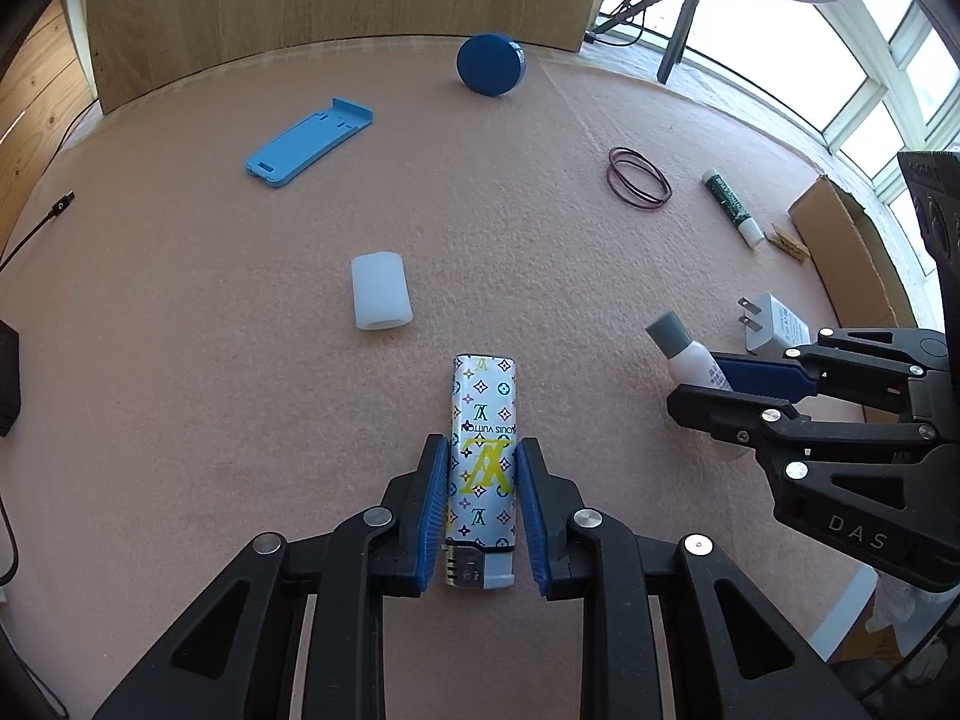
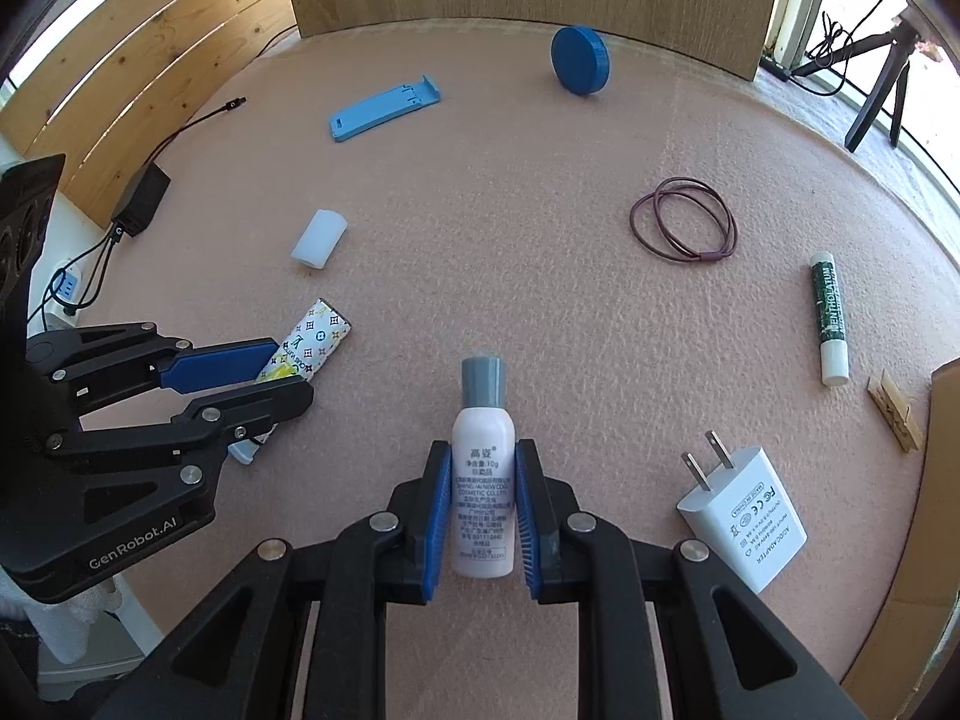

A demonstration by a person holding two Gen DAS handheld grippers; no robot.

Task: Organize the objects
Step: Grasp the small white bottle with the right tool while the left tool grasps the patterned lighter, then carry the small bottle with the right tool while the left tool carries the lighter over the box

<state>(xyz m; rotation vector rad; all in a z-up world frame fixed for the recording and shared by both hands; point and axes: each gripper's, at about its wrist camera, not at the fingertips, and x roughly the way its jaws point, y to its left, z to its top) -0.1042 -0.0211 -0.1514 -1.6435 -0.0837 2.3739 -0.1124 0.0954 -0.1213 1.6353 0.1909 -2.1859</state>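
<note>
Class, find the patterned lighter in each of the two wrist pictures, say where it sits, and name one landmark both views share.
Left wrist view: the patterned lighter lies bottom centre, between the left gripper pads.
Right wrist view: the lighter is at the left, partly hidden behind that gripper.
Shared landmark: the blue round disc near the far table edge.

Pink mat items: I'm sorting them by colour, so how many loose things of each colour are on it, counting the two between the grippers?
Blue: 2, phone stand, round lid
White: 3, spray bottle, charger plug, silicone sleeve
Patterned: 1, lighter
Green and white: 1, lip balm
Maroon: 1, hair ties
Wood: 1, clothespin
Total: 9
</note>
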